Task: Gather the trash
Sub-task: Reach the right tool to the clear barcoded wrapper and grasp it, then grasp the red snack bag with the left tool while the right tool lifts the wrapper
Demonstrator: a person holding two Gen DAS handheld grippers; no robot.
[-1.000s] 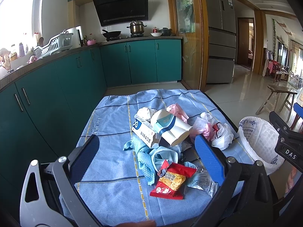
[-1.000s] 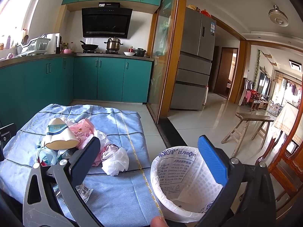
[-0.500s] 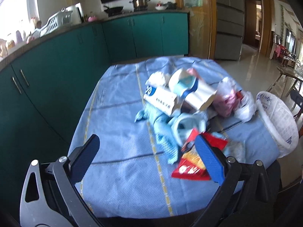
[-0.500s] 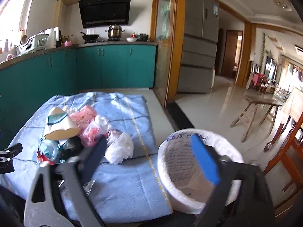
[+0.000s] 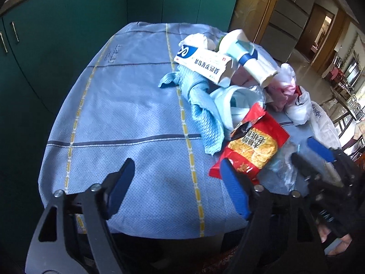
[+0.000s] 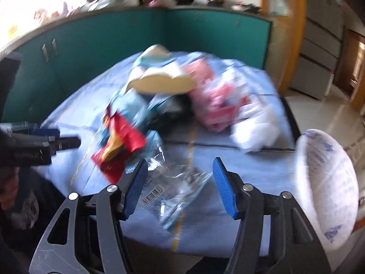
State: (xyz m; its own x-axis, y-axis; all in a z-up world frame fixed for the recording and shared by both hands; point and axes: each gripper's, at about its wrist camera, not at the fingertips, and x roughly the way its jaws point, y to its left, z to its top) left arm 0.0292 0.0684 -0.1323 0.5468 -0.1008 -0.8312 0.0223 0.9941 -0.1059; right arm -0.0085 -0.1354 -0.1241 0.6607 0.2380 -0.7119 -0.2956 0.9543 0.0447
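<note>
Left wrist view, sharp: desk (image 5: 127,118) under a blue cloth with yellow and grey stripes. Trash heap sits on the far right part of the desk. Landmark: red snack bag (image 5: 251,146).

- Behind the bag: blue rag (image 5: 200,105), then a white carton (image 5: 203,62) with blue logo and dark print, unreadable at this angle.
- A paper cup (image 5: 246,54) lies on its side, just behind the carton.
- Right of the bag: clear wrapper (image 5: 282,162); pink and white plastic bags (image 5: 294,96) further back.
- Yellow panel on the bag carries characters, not legible.

Left gripper (image 5: 175,187): fingers apart, nothing between them, only bare cloth; jaws have just been closing. Its right fingertip overlaps the bag's near corner in the picture; contact cannot be told.

Right wrist view, motion-blurred, shows what the left barely does:
- White-lined bin (image 6: 326,187) at the desk's right edge, well right of the bag (image 6: 118,146). Blue print on liner, blurred.
- Barcode on the clear wrapper (image 6: 173,182).

Right gripper (image 6: 178,182): fingers spread either side of the wrapper, pads not pressing it; jaws have just been closing.
</note>
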